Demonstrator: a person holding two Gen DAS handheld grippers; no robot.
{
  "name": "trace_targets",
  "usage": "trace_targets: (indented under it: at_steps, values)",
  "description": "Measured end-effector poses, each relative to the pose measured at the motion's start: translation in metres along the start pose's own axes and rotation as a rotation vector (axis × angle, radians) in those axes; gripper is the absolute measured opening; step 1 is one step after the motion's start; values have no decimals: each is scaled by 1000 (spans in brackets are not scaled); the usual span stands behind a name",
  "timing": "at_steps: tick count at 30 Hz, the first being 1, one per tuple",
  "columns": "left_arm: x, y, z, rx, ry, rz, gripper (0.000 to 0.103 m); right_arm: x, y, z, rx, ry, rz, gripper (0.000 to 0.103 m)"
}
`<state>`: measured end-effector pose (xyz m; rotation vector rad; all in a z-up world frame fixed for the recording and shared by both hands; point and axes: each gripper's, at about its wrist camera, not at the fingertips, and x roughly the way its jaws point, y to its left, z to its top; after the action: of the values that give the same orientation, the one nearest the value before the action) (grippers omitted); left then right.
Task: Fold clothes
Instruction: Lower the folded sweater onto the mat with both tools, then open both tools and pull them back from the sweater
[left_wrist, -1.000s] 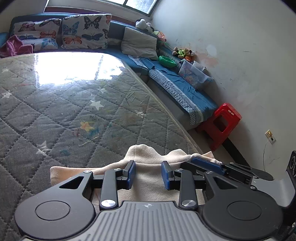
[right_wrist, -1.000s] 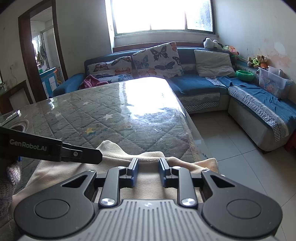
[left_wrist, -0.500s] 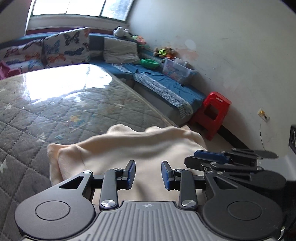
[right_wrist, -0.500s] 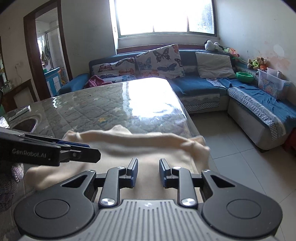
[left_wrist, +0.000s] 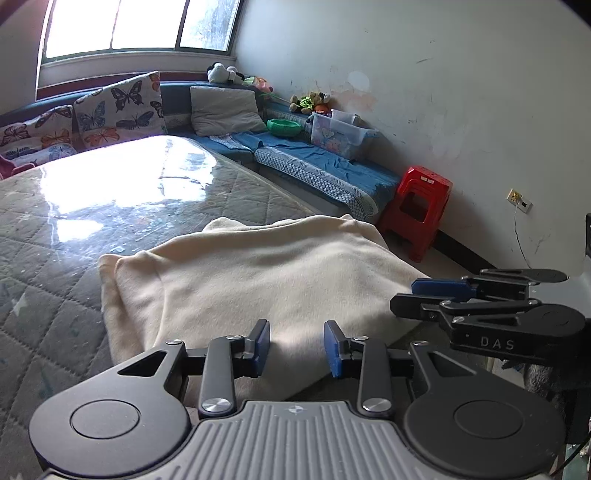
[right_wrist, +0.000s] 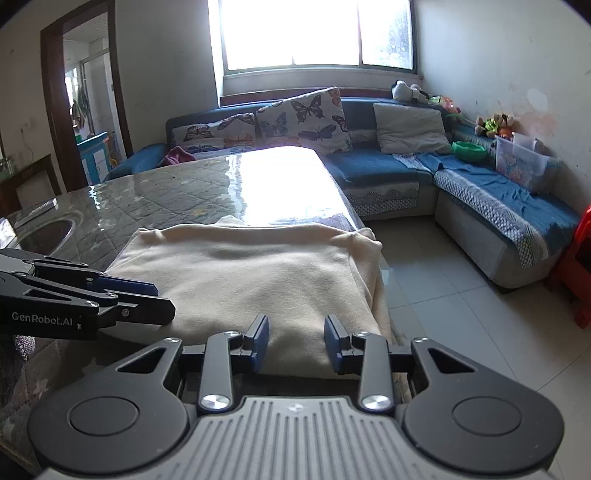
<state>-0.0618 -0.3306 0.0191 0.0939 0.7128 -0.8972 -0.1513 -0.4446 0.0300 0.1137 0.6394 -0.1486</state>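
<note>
A cream garment (left_wrist: 266, 273) lies folded flat on the near right part of the quilted grey table; it also shows in the right wrist view (right_wrist: 251, 273). My left gripper (left_wrist: 296, 349) is open and empty, just above the garment's near edge. My right gripper (right_wrist: 296, 345) is open and empty at the near edge too, towards the table's right side. Each gripper shows from the side in the other's view: the right one (left_wrist: 480, 306) and the left one (right_wrist: 81, 299).
The quilted table (left_wrist: 92, 206) has a glossy cover and its right edge (right_wrist: 354, 218) drops to tiled floor. A blue corner sofa (right_wrist: 480, 192) with cushions lies beyond. A red stool (left_wrist: 417, 206) stands by the wall. A sink-like basin (right_wrist: 44, 232) sits at left.
Both grippers have pulled back and risen from the garment. The cloth, bunched close under the fingers a second ago, now lies spread flat ahead of them.
</note>
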Motion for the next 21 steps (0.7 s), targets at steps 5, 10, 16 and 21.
trace_targets:
  at_steps: [5, 10, 16, 21]
  values:
    - [-8, 6, -4, -29, -1, 10, 35, 9, 15, 3, -32, -3, 31, 35]
    - [-17, 10, -7, -46, 1, 24, 42, 15, 27, 1, -56, -6, 49, 40]
    - [-26, 10, -9, -69, -6, 39, 55, 8, 29, -5, -31, -23, 37, 55]
    - [-35, 10, -14, -64, -15, 60, 67, 0, 31, -11, -7, -41, 19, 69]
